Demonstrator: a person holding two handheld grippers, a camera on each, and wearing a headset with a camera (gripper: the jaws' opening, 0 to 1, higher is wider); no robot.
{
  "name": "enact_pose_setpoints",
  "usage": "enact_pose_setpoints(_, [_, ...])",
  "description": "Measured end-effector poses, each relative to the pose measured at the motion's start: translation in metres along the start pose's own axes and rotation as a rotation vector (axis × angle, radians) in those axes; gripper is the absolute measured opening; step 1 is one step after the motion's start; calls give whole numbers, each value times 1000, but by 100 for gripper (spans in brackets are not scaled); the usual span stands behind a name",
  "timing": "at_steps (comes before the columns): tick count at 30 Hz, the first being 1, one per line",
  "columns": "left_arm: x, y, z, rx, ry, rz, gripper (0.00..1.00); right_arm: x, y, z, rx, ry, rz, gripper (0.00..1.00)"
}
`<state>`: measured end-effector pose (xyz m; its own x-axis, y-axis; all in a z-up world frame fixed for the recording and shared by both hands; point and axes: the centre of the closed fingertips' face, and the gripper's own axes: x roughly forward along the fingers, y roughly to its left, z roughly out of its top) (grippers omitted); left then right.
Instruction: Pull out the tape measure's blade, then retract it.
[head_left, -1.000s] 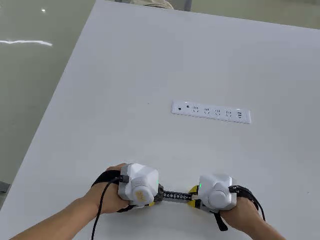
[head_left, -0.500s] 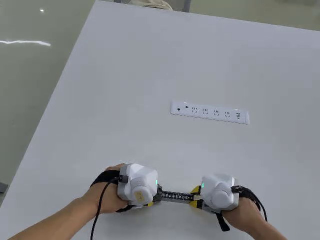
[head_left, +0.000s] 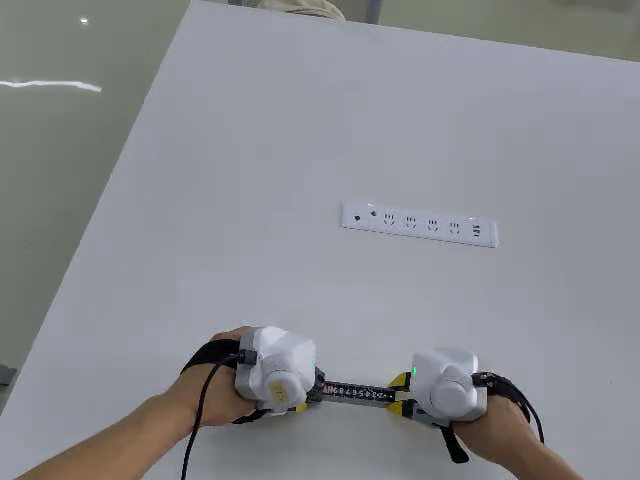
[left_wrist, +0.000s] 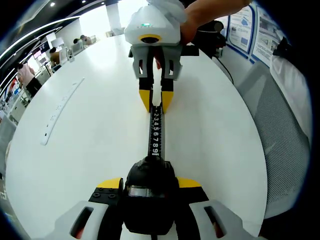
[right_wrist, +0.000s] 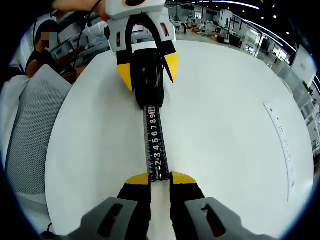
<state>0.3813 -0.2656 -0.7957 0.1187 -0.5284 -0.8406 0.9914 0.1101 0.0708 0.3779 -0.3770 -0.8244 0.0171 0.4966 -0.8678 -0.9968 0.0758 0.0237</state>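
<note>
The tape measure's black case (left_wrist: 150, 192) sits between the yellow-tipped jaws of my left gripper (left_wrist: 150, 184), which is shut on it. From the case a short stretch of numbered blade (left_wrist: 156, 132) runs across the white table to my right gripper (right_wrist: 160, 178), which is shut on the blade's end. In the right gripper view the blade (right_wrist: 155, 142) leads up to the case (right_wrist: 148, 80) in the left gripper. In the head view the left gripper (head_left: 300, 390) and right gripper (head_left: 403, 392) face each other at the near table edge, with the blade (head_left: 355, 393) between them.
A white power strip (head_left: 418, 223) lies flat on the table (head_left: 300, 150) beyond the grippers. The table's left edge drops to a grey floor. A mesh chair back (right_wrist: 30, 150) stands just behind the near edge.
My right gripper has moved a little to the right, away from the left one, and more of the blade shows between them. The left gripper has stayed put.
</note>
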Motion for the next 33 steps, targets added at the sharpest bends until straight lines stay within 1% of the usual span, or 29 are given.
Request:
enact_pose_setpoints(16, [0, 0, 0, -1, 2, 0, 36, -5, -1, -8, 4, 1, -5, 12])
enact_pose_setpoints(33, [0, 0, 0, -3, 4, -1, 36, -12, -3, -21, 6, 4, -18, 12])
